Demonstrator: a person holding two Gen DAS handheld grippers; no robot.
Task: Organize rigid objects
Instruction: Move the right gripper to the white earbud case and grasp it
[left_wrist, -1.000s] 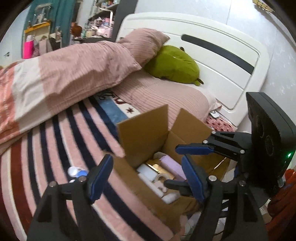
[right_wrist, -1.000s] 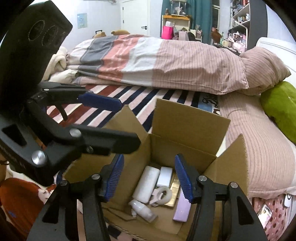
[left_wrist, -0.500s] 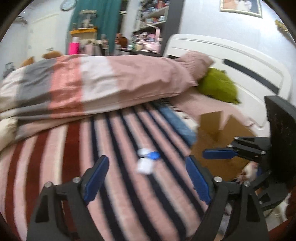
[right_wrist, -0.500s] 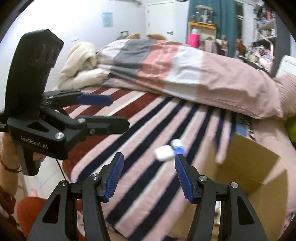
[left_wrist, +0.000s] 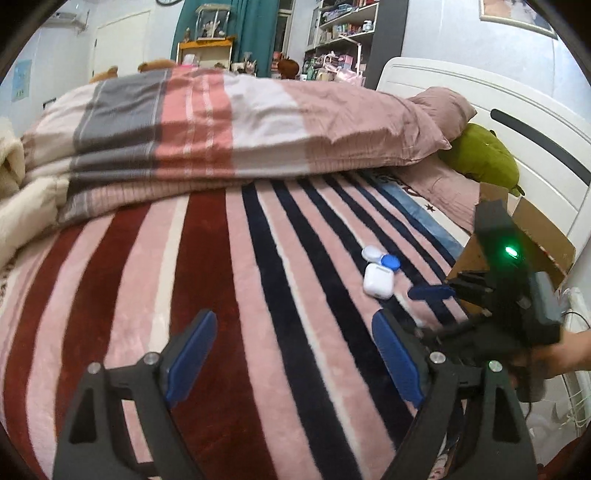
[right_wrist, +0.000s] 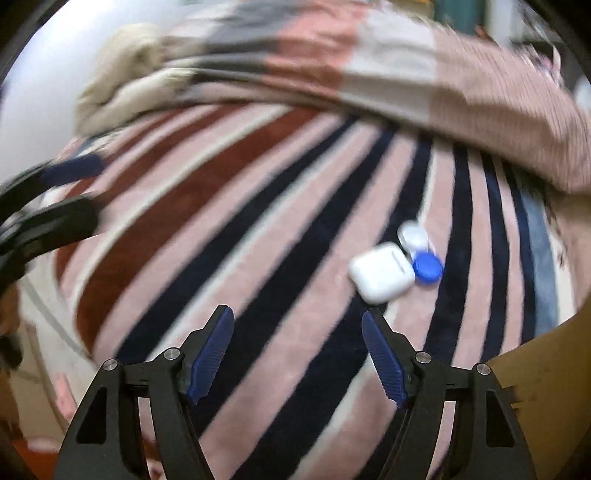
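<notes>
On the striped blanket (left_wrist: 229, 280) the left gripper (left_wrist: 291, 354) hangs spread and empty. Right of it lie the white case (right_wrist: 382, 272) and a small blue-and-white container (right_wrist: 421, 251), touching. The right gripper (right_wrist: 297, 350), empty, is opening; I judge it reaches for the case. Only the left view shows the cardboard box (left_wrist: 535, 236) clearly.

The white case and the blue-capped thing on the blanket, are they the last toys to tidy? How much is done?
Nothing shows as done here: the cardboard box is only partly in view and its inside is hidden. In hand: nothing. The right claw is opening, empty, near the white earbud case; the left claw is open and empty. Left to do: the case and the contact lens case lie on the striped blanket.
</notes>
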